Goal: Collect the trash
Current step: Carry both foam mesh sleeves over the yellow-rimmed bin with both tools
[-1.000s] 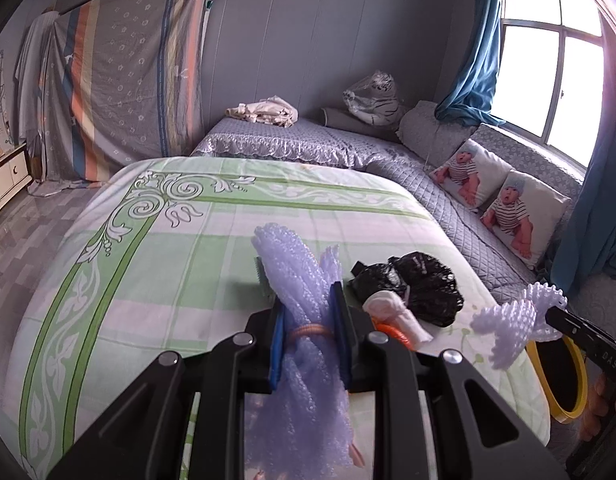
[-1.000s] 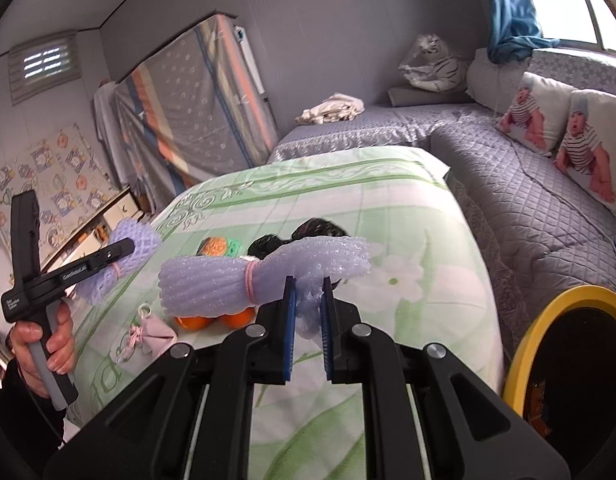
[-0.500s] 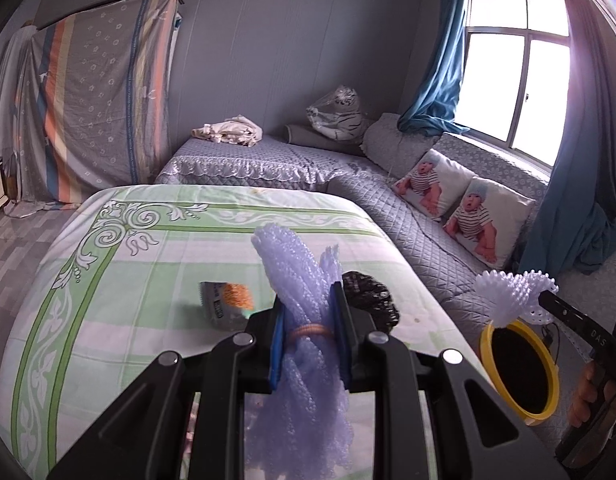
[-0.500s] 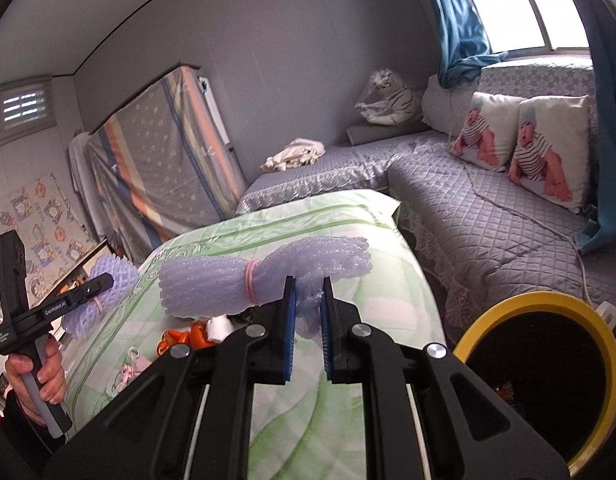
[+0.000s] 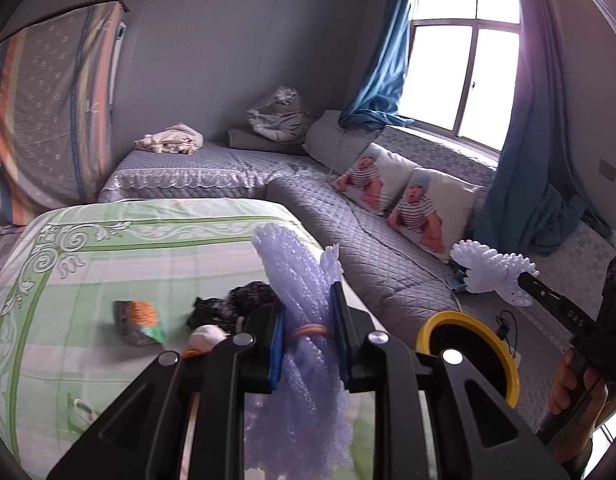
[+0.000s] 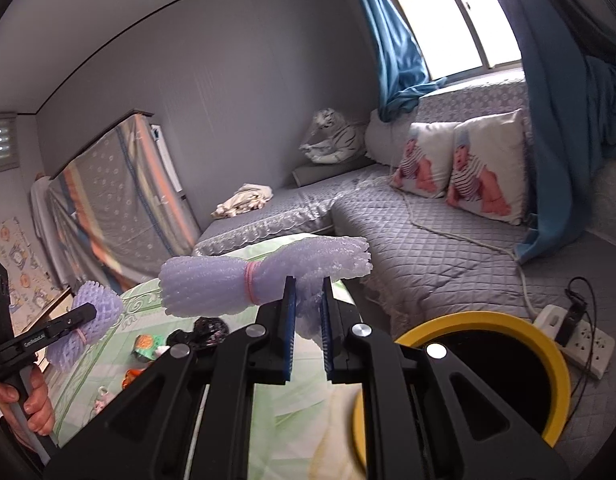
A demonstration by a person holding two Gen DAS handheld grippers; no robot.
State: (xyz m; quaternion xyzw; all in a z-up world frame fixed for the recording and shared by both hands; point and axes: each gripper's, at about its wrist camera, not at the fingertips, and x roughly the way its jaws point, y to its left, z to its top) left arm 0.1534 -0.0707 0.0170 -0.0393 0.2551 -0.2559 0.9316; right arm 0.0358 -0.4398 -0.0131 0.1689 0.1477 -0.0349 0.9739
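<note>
1. Your left gripper [image 5: 310, 338] jaws clamp a foam-net bundle [image 5: 296, 280], lower centre.
2. Your right gripper [image 6: 307, 326] jaws pinch another foam-net roll [image 6: 236, 280], mid-frame.
3. Carry step; next, release both above the yellow-rimmed bin [image 6: 548, 344], lower right.

Daylight from window [image 5: 464, 80] at right, blown out to white glare, purple fringe along curtain [image 5: 536, 152]. Room otherwise dim, grey walls evenly lit, soft shadows. Strong fisheye bending, dark vignette at corners. Mild blur in near foreground of right wrist view.
</note>
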